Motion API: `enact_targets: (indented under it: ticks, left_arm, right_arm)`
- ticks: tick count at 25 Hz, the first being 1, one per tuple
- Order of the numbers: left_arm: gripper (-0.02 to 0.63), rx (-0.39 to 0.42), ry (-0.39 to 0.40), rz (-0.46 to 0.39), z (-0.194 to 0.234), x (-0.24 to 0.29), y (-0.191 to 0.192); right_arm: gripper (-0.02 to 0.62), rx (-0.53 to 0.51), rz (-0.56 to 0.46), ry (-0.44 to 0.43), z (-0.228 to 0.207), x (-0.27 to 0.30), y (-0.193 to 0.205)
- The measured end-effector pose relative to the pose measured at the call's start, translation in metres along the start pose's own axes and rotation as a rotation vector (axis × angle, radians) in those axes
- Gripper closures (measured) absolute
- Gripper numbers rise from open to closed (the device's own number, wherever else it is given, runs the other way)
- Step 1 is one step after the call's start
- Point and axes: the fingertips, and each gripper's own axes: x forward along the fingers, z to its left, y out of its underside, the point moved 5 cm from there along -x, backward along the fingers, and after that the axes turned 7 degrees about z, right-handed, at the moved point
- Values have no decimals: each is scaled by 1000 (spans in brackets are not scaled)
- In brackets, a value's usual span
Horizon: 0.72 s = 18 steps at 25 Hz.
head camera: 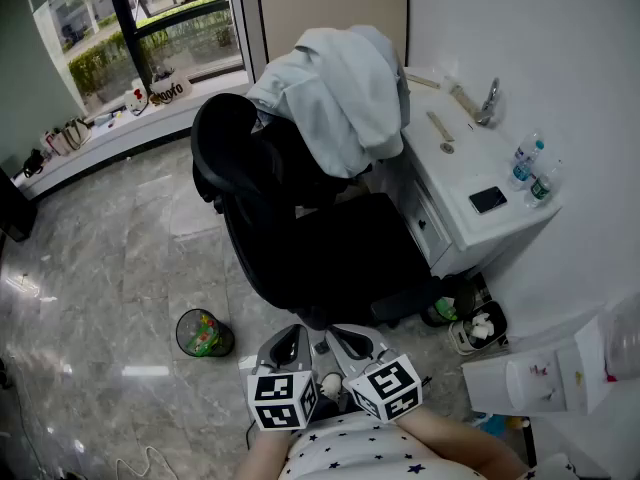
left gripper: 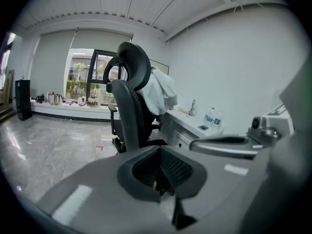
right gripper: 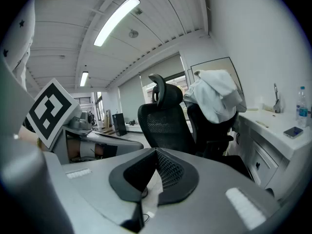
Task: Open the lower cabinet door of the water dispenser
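The white water dispenser (head camera: 530,380) stands at the lower right of the head view, seen from above, so its lower cabinet door is hidden. Both grippers are held close to the person's body at the bottom centre, well left of the dispenser. My left gripper (head camera: 291,340) and my right gripper (head camera: 343,338) sit side by side, jaws together and nothing between them. The left gripper view shows its dark pads (left gripper: 161,167) meeting, and the right gripper view shows the same (right gripper: 155,172). Neither gripper view takes in the dispenser.
A black office chair (head camera: 300,228) draped with a pale garment (head camera: 345,83) stands straight ahead. To the right is a white counter (head camera: 470,163) with a tap, a phone and two bottles. A round bin (head camera: 203,333) sits on the marble floor, and another bin (head camera: 478,328) stands beside the dispenser.
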Motion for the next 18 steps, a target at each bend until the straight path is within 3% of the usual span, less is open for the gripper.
enact_targets:
  ticks: [9,18]
  left_arm:
    - [600,28,58,32,-5,13,0]
    - [600,177,268,109,-53,48,-10]
  right_arm:
    - [603,39,4,62,-10,-2,5]
    - [601,192,-18,291,-45,-38,21]
